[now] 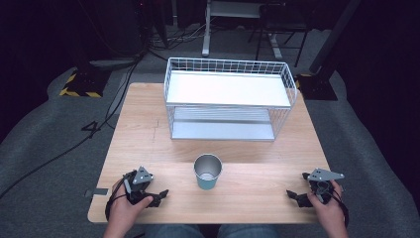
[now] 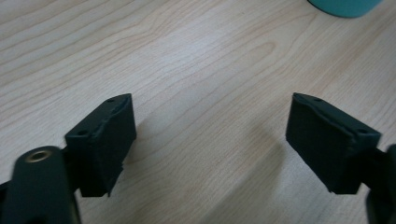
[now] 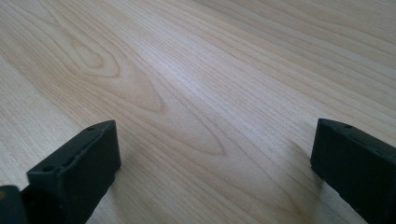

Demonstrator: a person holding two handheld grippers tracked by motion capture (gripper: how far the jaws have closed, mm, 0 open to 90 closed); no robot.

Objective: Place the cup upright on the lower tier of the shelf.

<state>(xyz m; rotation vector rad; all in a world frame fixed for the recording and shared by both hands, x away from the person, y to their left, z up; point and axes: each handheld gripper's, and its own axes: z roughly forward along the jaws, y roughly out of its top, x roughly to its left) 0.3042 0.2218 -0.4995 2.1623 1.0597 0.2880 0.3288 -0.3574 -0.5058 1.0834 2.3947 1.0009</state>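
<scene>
Here the left gripper view cuts off all but the base of one teal cup point(image 1: 208, 171), mid-counter point(image 1: 247, 196) between left tool point(image 1: 157, 196) and right tool point(image 1: 293, 196), both wide, empty.

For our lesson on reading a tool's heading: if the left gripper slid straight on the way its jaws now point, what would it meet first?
Probably the teal cup. The left gripper rests open on the wooden table, jaws pointing right towards the middle. Its own view shows bare wood ahead and the cup's base at the upper right, so it might only graze it.
</scene>
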